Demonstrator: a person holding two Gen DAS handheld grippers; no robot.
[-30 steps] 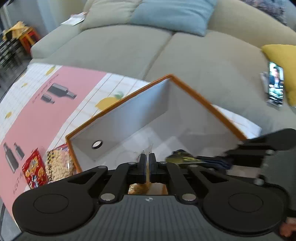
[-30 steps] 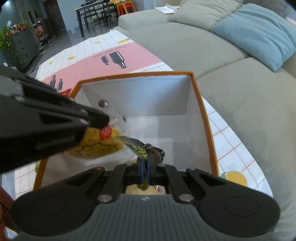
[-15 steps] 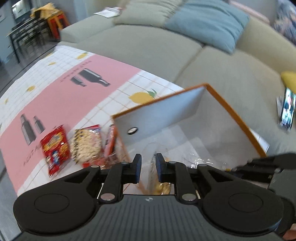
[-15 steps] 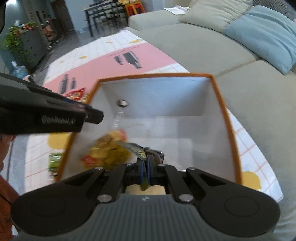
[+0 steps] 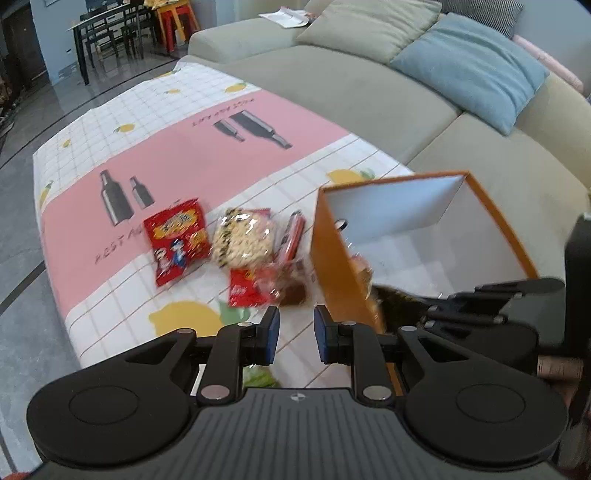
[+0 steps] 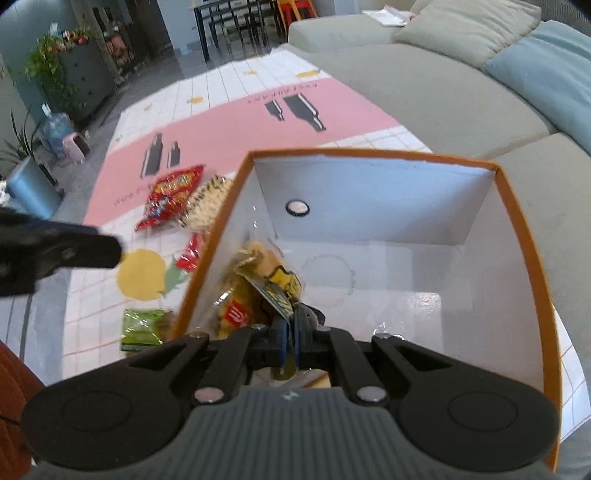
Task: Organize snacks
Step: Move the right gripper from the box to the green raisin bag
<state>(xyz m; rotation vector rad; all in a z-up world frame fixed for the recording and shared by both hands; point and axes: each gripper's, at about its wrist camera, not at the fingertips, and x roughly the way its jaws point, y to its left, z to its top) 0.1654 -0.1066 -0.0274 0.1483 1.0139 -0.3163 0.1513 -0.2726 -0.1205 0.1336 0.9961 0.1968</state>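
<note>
Room: a living room with a grey-green sofa [image 5: 369, 92] along the table's far side, a blue cushion [image 5: 469, 66] and a beige cushion [image 5: 369, 26] on it, a dark dining table with chairs [image 5: 107, 33] at 11 o'clock.
Surface: a low table under a cloth [image 5: 184, 147] with a pink band, white checks, lemons and printed bottles.
Box: an orange box [image 6: 517, 236] with a white inside stands open at the sofa-side end of the cloth, at 2 o'clock in the left view.
Left tongs: the left gripper [image 5: 295, 332] hangs outside the box with its blue-padded fingers spread and nothing between them.
Right tongs: the right gripper [image 6: 290, 347] is over the box, fingers pinched on the edge of a dark yellow-printed packet [image 6: 277, 295].
Inside the box: a yellow snack bag [image 6: 247, 295] lies against the left wall, touching the held packet.
Loose snacks: a red bag [image 5: 177, 240], a clear bag of pale puffs [image 5: 243, 240], a smaller red packet [image 5: 247, 290] and a brown piece [image 5: 293, 291] lie on the cloth just beside the box; a green packet [image 6: 142, 328] sits near its near corner.
In the way: the box's orange wall stands between the loose snacks and the inside.
</note>
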